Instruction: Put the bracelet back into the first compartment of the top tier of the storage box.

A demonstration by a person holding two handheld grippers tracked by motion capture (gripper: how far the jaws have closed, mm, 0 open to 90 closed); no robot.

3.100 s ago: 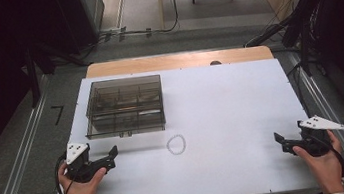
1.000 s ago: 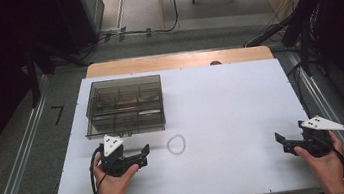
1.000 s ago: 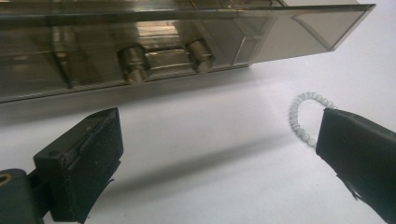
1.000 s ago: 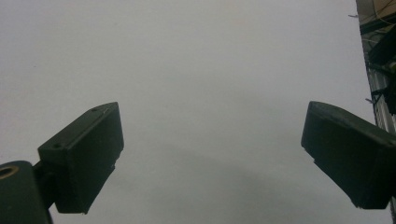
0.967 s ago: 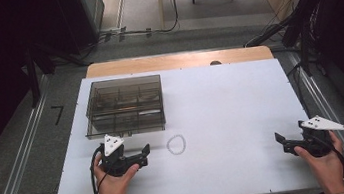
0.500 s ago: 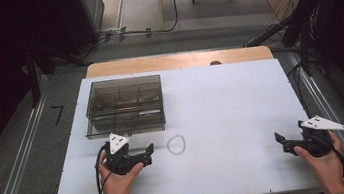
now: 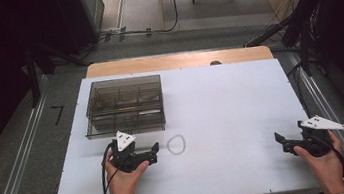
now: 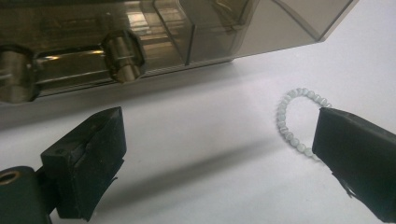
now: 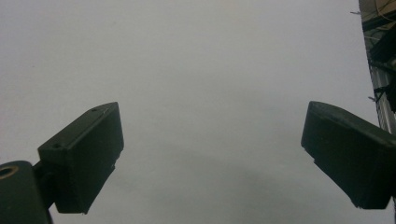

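At the left of the high view sits the smoked-plastic organizer box (image 7: 124, 107), its front wall just behind the left gripper (image 7: 155, 154). That gripper is released, jaws spread wide and empty, and it points toward the table's right, straight at the bead bracelet (image 7: 177, 145). The bracelet lies flat on the white table (image 7: 231, 99) as a small closed loop, just beyond the jaw tips and apart from the box. In the left gripper view the bracelet (image 8: 294, 122) sits off-centre — against the right-hand jaw, partly hidden behind it, rather than midway across the gap. So the coming reach likely needs a slight shift toward that side before closing. The loop has no marked long axis. Far to the right, the right gripper (image 7: 284, 143) rests near the table's edge — jaws likewise open, nothing held, well apart from the bracelet.
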